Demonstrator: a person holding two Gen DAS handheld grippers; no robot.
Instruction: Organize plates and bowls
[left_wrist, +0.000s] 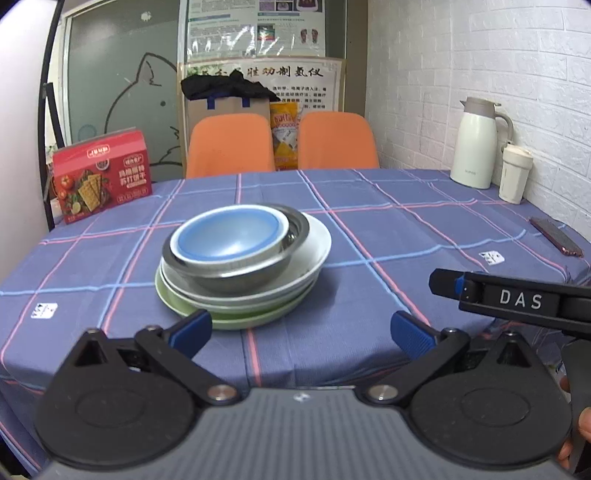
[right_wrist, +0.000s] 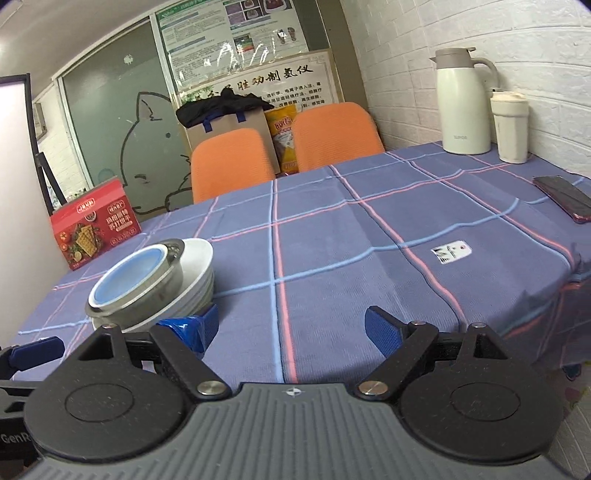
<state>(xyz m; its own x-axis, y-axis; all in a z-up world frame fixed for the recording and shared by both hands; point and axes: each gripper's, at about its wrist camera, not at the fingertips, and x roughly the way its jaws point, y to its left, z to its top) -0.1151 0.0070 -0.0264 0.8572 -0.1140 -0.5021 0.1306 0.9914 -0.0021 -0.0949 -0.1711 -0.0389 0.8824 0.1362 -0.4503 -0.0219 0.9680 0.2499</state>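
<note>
Your stack sits on the blue checked tablecloth (left_wrist: 369, 206), toward the left side of the table. At the top is a bowl with a blue inside (left_wrist: 229, 238) and a white rim, nested in a steel bowl (left_wrist: 236, 271). That steel bowl rests tilted in a white plate (left_wrist: 310, 254), and under it lies at least one more white dish, though the blur makes the exact count hard to tell. A pale green plate (left_wrist: 236, 319) forms the base, flat on the cloth.

Your left gripper (left_wrist: 301, 332) points straight at the stack, fingers spread wide with nothing between them. The left blue pad overlaps the near rim of the green plate in the view; whether it touches is not clear.

Your right gripper (right_wrist: 291, 326) is also spread and holds nothing. From its camera the stack lies to the left, just beyond the left finger, and bare cloth fills the gap between the fingers.

At the far right corner stand a white thermos jug (left_wrist: 478, 142) and a cream tumbler (left_wrist: 515, 173), near each other. A dark phone (right_wrist: 563, 197) lies on the right edge, and a red cracker box (left_wrist: 101, 173) stands at the far left.
</note>
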